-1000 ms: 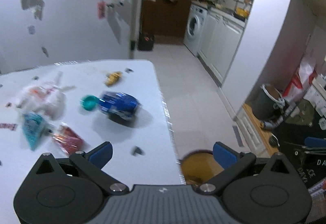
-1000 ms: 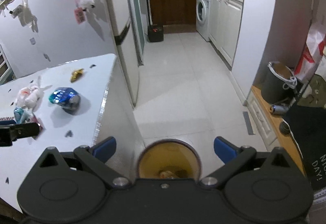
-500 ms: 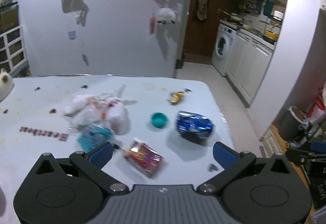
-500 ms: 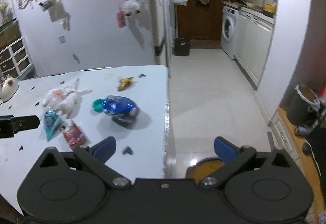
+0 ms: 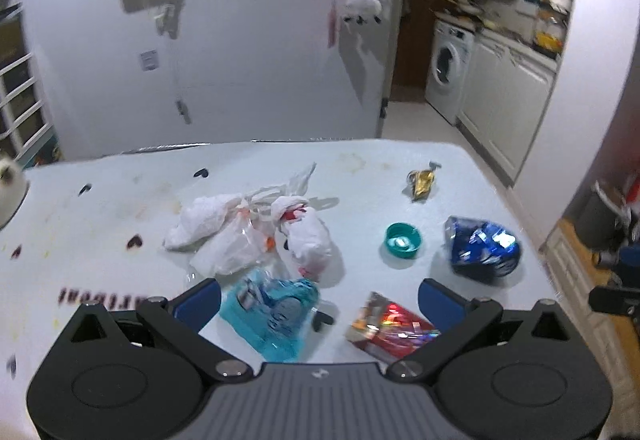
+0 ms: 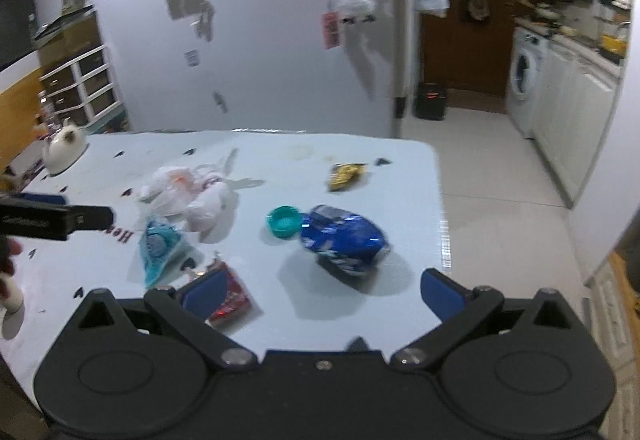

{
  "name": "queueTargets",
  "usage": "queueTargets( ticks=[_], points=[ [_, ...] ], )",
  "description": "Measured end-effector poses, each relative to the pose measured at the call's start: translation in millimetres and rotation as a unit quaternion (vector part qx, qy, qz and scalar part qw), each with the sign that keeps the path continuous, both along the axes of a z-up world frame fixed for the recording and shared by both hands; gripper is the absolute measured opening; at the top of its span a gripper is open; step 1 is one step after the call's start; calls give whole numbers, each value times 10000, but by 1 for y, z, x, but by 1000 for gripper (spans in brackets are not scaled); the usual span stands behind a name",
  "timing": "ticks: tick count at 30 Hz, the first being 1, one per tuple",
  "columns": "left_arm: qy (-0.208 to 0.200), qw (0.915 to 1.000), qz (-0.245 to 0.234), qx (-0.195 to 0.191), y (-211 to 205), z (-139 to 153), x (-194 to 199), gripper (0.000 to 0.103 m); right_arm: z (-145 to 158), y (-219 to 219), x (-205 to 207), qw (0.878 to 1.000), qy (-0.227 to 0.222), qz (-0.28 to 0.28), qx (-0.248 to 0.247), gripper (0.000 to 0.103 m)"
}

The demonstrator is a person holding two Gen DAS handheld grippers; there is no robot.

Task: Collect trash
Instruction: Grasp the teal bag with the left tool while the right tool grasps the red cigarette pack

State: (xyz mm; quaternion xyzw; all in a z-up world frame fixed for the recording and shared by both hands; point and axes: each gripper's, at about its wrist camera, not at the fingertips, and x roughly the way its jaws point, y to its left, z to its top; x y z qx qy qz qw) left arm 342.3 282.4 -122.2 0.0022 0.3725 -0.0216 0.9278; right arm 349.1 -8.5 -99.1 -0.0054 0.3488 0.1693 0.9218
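Note:
Trash lies on the white table point(image 5: 120, 207): crumpled white plastic bags point(image 5: 248, 228), a light blue wrapper point(image 5: 272, 304), a red shiny wrapper point(image 5: 390, 328), a teal cap point(image 5: 403, 240), a crumpled dark blue bag point(image 5: 482, 248) and a small gold wrapper point(image 5: 421, 181). My left gripper point(image 5: 320, 298) is open and empty, just above the light blue and red wrappers. My right gripper point(image 6: 320, 290) is open and empty, in front of the dark blue bag point(image 6: 344, 240) and beside the red wrapper point(image 6: 230, 296). The left gripper's finger shows in the right wrist view point(image 6: 56, 217).
A white figurine point(image 6: 64, 147) stands at the table's far left. A wall with hanging notes rises behind the table. To the right are tiled floor point(image 6: 500, 175), white cabinets and a washing machine point(image 6: 524, 75). The table's right edge point(image 6: 442, 224) drops to the floor.
Both grippers have swung left from the bin and floor toward the table. The trash now lies straight ahead and closer. Both stay open and empty.

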Motion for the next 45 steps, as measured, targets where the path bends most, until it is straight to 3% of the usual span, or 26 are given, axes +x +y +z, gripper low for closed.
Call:
queueTargets(
  ticks=[3,8,20,22,26,31,36,39,41,45],
  points=[
    [113,9988,-464,101,12,-19,20,103,-12,10,15,9996,186,201,14,103],
    [633,9925,-1042,89,28,-56,50,103,-31,29,33,9980,247,579,-85,103],
    [1474,9701,-1884,395,47,-106,120,103,-79,84,71,9850,820,1504,-212,103],
    [1571,9682,-1872,533,46,-111,127,103,-86,94,77,9819,905,1641,-279,103],
    [1741,9660,-1866,406,50,-119,133,102,-100,113,87,9753,1024,1915,-398,103],
    [1651,9748,-1500,104,58,-119,127,87,-117,133,96,9691,1120,2112,-610,103],
    [1554,9816,-1101,-95,57,-116,112,78,-128,140,101,9691,1249,2042,-594,89],
    [1522,9841,-901,-150,52,-114,103,74,-131,141,100,9684,1324,2019,-631,75],
    [1528,9850,-778,-197,49,-113,98,73,-130,142,97,9687,1278,2023,-663,57],
    [1512,9868,-506,-274,40,-108,83,69,-124,139,92,9694,1387,1941,-586,56]
  ],
)
